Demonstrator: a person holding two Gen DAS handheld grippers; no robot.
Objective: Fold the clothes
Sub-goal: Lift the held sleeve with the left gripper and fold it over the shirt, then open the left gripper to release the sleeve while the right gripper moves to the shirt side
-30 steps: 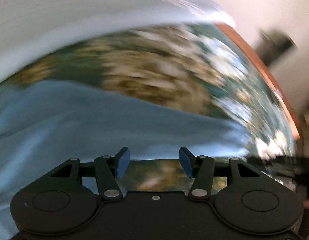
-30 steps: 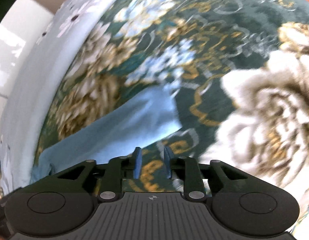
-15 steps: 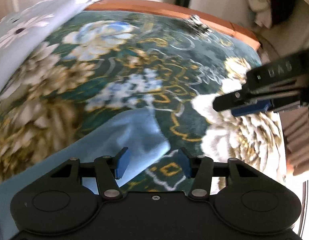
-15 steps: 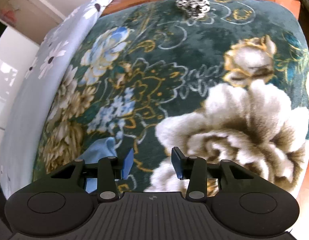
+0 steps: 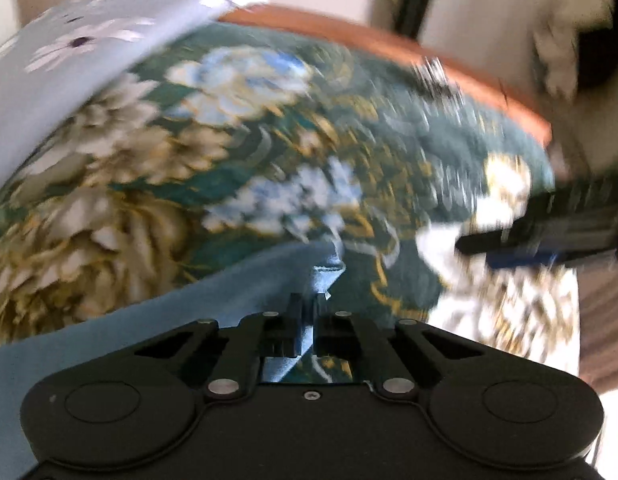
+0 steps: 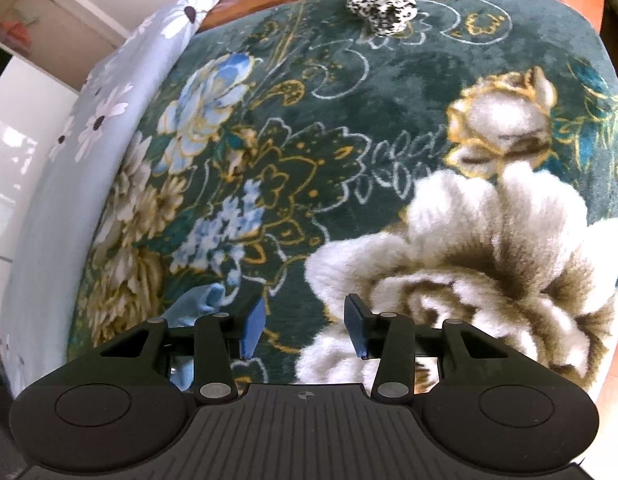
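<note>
Floral blanket (image 6: 389, 128) on bed. Your left gripper (image 5: 307, 304), open half a second ago, has clamped the blue cloth (image 5: 181, 308) corner; right gripper (image 6: 305, 328) stands open, empty. Fold can begin.

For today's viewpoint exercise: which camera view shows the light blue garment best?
The left wrist view: the light blue garment stretches across its lower left, its corner pinched in the shut left tool. The right wrist view shows only a small bunched tip beside the open right tool.
</note>
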